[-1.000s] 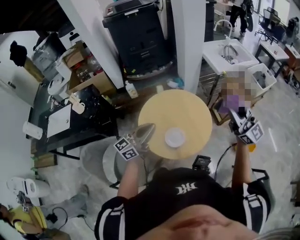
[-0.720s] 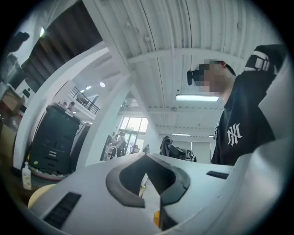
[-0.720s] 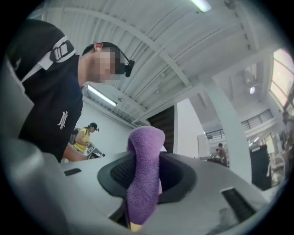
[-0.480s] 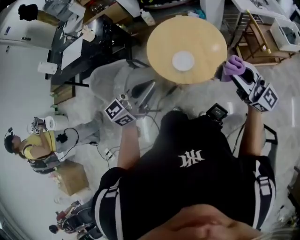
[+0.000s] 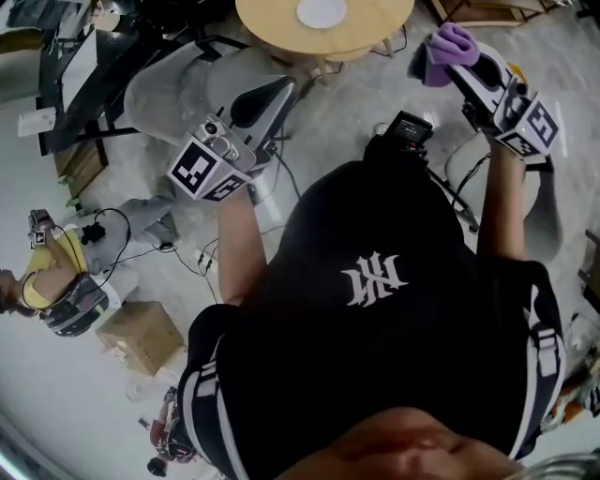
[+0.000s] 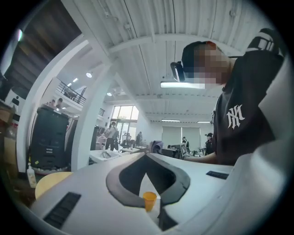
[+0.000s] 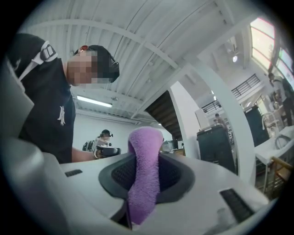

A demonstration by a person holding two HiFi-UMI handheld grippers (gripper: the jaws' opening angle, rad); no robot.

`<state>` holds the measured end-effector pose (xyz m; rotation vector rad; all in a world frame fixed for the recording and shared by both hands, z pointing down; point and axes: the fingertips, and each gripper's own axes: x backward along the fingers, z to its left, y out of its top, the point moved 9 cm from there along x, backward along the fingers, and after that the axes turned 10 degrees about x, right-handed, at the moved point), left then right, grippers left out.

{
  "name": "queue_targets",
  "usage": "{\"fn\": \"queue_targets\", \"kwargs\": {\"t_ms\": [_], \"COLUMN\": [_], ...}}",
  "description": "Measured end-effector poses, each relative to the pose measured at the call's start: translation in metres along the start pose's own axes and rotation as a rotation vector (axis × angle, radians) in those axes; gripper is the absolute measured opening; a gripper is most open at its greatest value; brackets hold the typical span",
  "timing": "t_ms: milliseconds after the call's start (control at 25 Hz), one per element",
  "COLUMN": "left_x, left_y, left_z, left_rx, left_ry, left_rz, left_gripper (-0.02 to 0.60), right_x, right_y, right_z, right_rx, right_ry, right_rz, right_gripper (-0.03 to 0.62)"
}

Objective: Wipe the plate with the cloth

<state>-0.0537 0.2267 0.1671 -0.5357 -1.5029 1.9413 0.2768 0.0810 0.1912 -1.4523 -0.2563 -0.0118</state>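
By my reading the wiping has not yet begun. The purple cloth [image 5: 448, 42] is pinched between the jaws of the right gripper [image 5: 459, 61] and held in the air beside the round wooden counter [image 5: 272, 23]. It is clear of the white plate [image 5: 322, 11], which sits near the counter's middle. The left gripper [image 5: 272, 94] has its jaws closed together on nothing, off the counter too. The whole job remains: carrying the cloth to the plate and rubbing it over.

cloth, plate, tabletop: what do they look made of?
cloth: purple, fuzzy looped pile, likely microfibre or terry.
plate: plain white, smooth; ceramic or plastic, can't tell from here.
tabletop: pale tan, matte, even tone; looks like wood or wood laminate.
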Motion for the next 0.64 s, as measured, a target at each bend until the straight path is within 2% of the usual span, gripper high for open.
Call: {"fn": "queue_targets", "kwargs": {"t_ms": [120, 240, 360, 480, 640], "left_x": [0.040, 0.089, 0.134, 0.161, 0.177], "left_y": [-0.007, -0.026, -0.047, -0.051, -0.039], "left_z": [-0.022, -0.043, -0.061, -0.076, -0.087], "left_rx": [0.020, 0.098, 0.160, 0.160, 0.123], "left_ry": [0.044, 0.090, 0.134, 0.140, 0.155], "left_rz": [0.002, -0.040, -0.044, -0.010, 0.019], "left_gripper": [0.002, 0.002, 0.002, 0.002, 0.002], "right_x": [-0.014, -0.023, -0.036, -0.054, -0.077], "right_y": [0.007, 0.011, 0.007, -0.001, -0.002], "right_z": [0.026, 0.061, 0.104, 0.131, 0.140], "right_rx": [0.060, 0.083, 0.080, 0.067, 0.066], "right_ry": [-0.039, -0.023, -0.005, 0.044, 0.115], "right_rz": [0.071, 0.090, 0.102, 0.144, 0.158], "right_gripper": [0.097, 0.097, 0.097, 0.097, 0.097]}}
